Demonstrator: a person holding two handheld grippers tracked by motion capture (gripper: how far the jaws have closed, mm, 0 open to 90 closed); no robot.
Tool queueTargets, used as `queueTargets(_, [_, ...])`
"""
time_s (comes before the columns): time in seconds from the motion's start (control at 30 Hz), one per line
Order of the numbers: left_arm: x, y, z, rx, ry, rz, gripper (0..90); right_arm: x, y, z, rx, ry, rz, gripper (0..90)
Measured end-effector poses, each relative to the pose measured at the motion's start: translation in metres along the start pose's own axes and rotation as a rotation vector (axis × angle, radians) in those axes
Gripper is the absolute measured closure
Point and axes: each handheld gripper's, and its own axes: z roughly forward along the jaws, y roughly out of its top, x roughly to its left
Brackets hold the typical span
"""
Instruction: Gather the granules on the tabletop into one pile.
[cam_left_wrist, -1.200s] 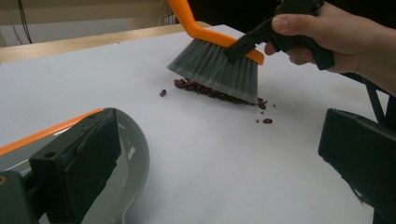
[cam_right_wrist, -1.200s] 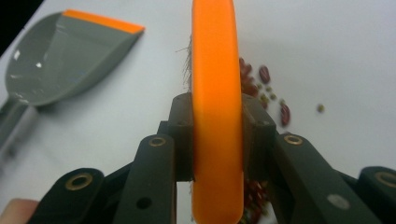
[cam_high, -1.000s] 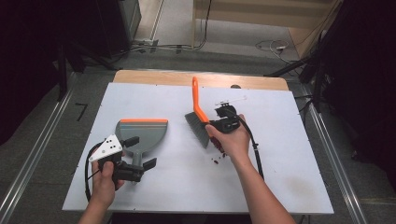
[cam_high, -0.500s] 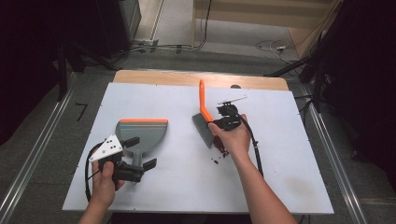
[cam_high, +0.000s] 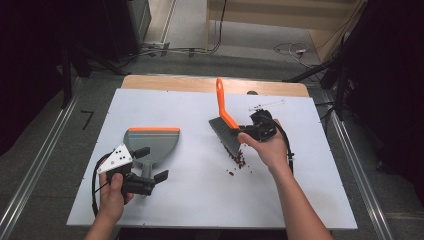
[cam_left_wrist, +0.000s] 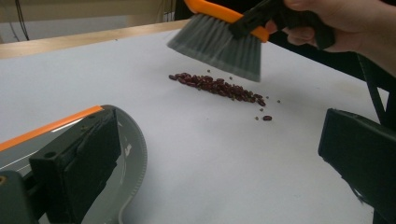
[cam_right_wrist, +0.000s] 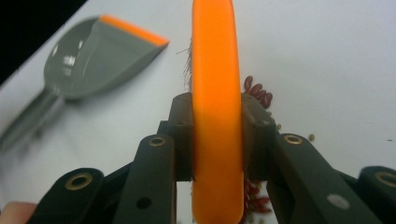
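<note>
A small brush (cam_high: 226, 125) with an orange handle is being held by the right gripper (cam_high: 260, 129). Its jaws are clamped on the handle, one on each side, as the right gripper view is showing. The grey bristles are being held just above a little row of dark red beans (cam_left_wrist: 219, 87), near the middle of the table (cam_high: 300, 200). The left gripper (cam_high: 142, 175) is being kept at about 8 o'clock from the beans, well apart from them. Its jaws are spread wide, with one jaw lying on the grey dustpan (cam_high: 150, 145) and nothing being squeezed.

It looks as if the beans are being swept toward the dustpan. To do this well, the bristle tips should be put down on the table at the far side of the row, at about 3 o'clock, and pulled gently toward 9 o'clock. Short, soft strokes are best, so beans are not being flicked away. The dustpan should be held flat, with its orange lip (cam_high: 152, 129) facing the beans.

In the left gripper view, the gap between bristles and beans is being shown, and a few stray beans can be seen. In the high view, the gap between dustpan and beans is being shown.
</note>
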Motion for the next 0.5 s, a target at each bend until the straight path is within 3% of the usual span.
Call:
queueTargets(0.07, [0.001, 0.0, 0.0, 0.001, -0.001, -0.002, 0.0, 0.003, -0.006, -0.008, 0.039, 0.014, -0.084, 68.9])
queueTargets(0.2, [0.001, 0.0, -0.001, 0.002, 0.004, -0.004, 0.0, 0.01, -0.026, -0.018, 0.117, 0.048, -0.206, 68.9])
queueTargets(0.27, [0.001, 0.001, -0.001, 0.003, 0.006, -0.001, 0.0, 0.014, -0.038, -0.022, 0.125, 0.059, -0.283, 68.9])
queueTargets(0.37, [0.0, 0.0, 0.0, 0.005, 0.006, 0.0, 0.0, 0.017, -0.054, -0.027, 0.133, 0.099, -0.302, 68.9])
queueTargets(0.43, [0.0, 0.0, 0.001, 0.01, 0.007, 0.0, 0.0, 0.02, -0.065, -0.03, 0.133, 0.113, -0.348, 68.9])
queueTargets(0.5, [0.0, -0.001, 0.002, 0.01, 0.006, -0.001, 0.0, 0.021, -0.072, -0.03, 0.154, 0.124, -0.365, 68.9])
